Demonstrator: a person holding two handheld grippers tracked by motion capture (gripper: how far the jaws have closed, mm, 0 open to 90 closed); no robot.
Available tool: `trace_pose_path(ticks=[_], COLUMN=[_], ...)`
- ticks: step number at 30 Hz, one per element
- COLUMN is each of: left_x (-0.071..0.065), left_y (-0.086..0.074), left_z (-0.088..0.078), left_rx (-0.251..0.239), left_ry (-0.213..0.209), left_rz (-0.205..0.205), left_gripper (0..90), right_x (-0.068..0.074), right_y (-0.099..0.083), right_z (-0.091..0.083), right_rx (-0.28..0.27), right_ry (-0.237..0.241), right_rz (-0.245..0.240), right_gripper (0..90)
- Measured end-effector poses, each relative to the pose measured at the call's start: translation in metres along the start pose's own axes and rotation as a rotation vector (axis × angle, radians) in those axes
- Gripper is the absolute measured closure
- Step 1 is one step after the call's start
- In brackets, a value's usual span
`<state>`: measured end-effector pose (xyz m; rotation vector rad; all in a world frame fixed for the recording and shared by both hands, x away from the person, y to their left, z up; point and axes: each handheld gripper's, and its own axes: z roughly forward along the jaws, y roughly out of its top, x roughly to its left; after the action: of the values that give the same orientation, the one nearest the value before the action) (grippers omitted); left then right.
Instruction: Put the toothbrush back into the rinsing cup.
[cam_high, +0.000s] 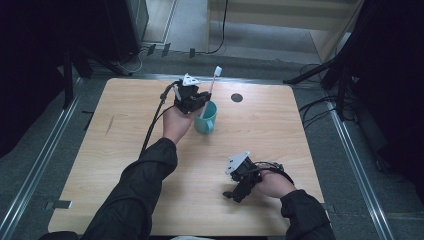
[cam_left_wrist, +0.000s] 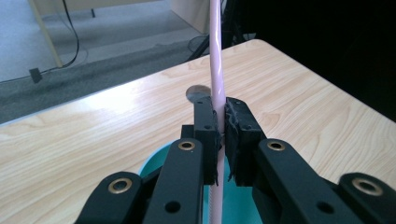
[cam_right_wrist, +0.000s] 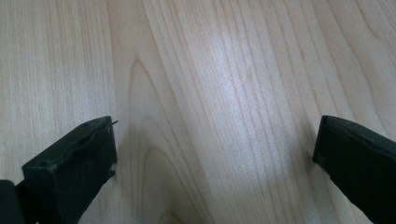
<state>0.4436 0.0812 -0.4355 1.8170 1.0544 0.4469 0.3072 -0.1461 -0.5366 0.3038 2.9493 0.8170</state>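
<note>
High view: we see the left gripper just above the cup, on the cup's left side, with its jaws clamped on the toothbrush. We note the toothbrush stands nearly upright, its lower end inside the cup and its white bristle head sticking up past the cup toward the far edge of the table. We put the cup at the table's middle, a little toward the far side. A dark round hole in the tabletop sits just right of the cup and slightly farther back. The right gripper is well apart from the cup, toward the near right corner, held low over bare wood in the right hand. The left hand holds its gripper from the cup's near-left side, and a black cable trails back from it.

Left gripper view: we see the left gripper pads pressed on both sides of the pink handle of the toothbrush, nearly shut, with the teal rim of the cup right below the jaws. The handle runs down into the cup. The hole shows beyond the cup.

Right gripper view: we see the right gripper with jaws wide apart, nothing between them, bare table underneath.
</note>
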Motion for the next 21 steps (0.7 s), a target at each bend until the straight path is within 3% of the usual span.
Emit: trace_pose_path(ticks=[10, 17, 21], left_x=[0.004, 0.003, 0.0], left_y=[-0.011, -0.019, -0.025], left_z=[0.002, 0.007, 0.01], left_rx=[0.029, 0.067, 0.099], left_ry=[0.018, 0.009, 0.021], left_rz=[0.008, 0.007, 0.028], left_gripper=[84.3, 84.3, 84.3], right_x=[0.0, 0.0, 0.0], right_y=[0.001, 0.001, 0.001], right_z=[0.0, 0.0, 0.0], right_rx=[-0.001, -0.002, -0.003], right_ry=[0.002, 0.002, 0.002], right_rz=[-0.003, -0.004, -0.004], right_gripper=[0.0, 0.0, 0.0])
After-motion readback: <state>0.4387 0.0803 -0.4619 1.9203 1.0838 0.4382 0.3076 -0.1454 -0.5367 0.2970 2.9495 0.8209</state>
